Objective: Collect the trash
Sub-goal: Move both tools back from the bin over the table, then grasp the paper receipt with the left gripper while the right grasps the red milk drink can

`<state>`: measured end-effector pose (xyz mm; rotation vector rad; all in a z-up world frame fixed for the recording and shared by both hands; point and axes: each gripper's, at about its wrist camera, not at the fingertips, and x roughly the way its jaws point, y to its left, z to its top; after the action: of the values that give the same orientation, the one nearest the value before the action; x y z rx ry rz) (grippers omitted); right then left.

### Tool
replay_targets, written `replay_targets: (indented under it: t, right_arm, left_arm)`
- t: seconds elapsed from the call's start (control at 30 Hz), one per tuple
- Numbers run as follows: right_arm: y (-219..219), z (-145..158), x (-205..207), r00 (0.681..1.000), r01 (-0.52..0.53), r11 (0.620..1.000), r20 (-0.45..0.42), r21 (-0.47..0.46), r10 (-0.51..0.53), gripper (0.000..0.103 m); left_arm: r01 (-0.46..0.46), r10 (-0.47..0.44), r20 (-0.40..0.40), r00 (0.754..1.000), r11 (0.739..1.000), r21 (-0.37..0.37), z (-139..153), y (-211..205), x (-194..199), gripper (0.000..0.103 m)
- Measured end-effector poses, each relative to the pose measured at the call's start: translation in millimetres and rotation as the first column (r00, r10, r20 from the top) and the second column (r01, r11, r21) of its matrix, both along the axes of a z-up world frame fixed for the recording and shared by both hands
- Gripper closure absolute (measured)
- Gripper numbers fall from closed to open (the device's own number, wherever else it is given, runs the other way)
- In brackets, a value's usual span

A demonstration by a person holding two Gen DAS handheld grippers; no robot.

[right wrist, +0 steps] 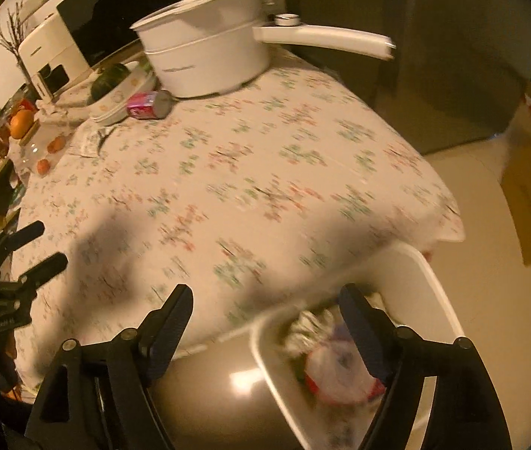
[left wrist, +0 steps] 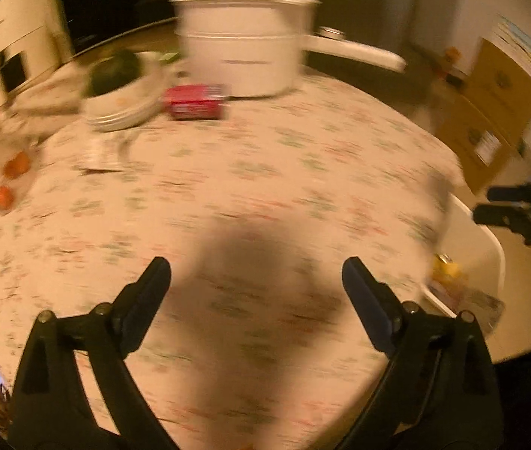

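Observation:
A pink drink can lies on its side on the floral tablecloth, just in front of the white pot. My left gripper hangs open over bare cloth, far short of the can, with nothing between its fingers. My right gripper is open and empty too, over the table's near edge and the white bin on the floor. Crumpled foil and a red-and-white wrapper lie in the bin. Each gripper shows in the other's view, the right and the left.
A big white pot with a long handle stands at the table's back. Left of the can is a white dish holding a dark green fruit. Small oranges and a glass jar crowd the left edge. Cardboard boxes stand on the floor to the right.

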<state>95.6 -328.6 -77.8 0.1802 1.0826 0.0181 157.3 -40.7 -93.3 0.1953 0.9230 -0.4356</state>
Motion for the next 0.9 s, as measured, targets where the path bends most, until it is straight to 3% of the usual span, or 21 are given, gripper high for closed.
replay_targets:
  t: [0.2, 0.33, 0.63, 0.7, 0.83, 0.9]
  right_arm:
    - [44, 5, 54, 0.993, -0.093, 0.994, 0.062, -0.052, 0.096, 0.019]
    - [67, -2, 92, 0.987, -0.136, 0.99, 0.085, -0.046, 0.139, 0.019]
    - [110, -12, 170, 0.96, -0.235, 0.971, 0.149, -0.04, 0.238, 0.019]
    - [116, -14, 180, 0.952, -0.259, 0.965, 0.156, -0.047, 0.263, 0.019]
    - [132, -17, 201, 0.915, -0.354, 0.93, 0.169, -0.095, 0.366, 0.019]
    - [139, -17, 208, 0.895, -0.397, 0.91, 0.168, -0.119, 0.412, 0.019]
  left_arm:
    - [-0.193, 0.193, 0.064, 0.979, 0.981, 0.004, 2, 69, 69, 0.01]
    - [-0.265, 0.267, 0.041, 0.963, 0.963, -0.037, -8, 96, 114, 0.01]
    - [-0.239, 0.243, 0.026, 0.97, 0.966, -0.102, -41, 101, 196, 0.011]
    - [-0.24, 0.243, 0.004, 0.97, 0.962, -0.129, -47, 104, 207, 0.019]
    - [-0.26, 0.245, -0.087, 0.966, 0.933, -0.25, -63, 115, 223, 0.05]
    - [-0.259, 0.237, -0.111, 0.965, 0.928, -0.268, -69, 115, 226, 0.057]
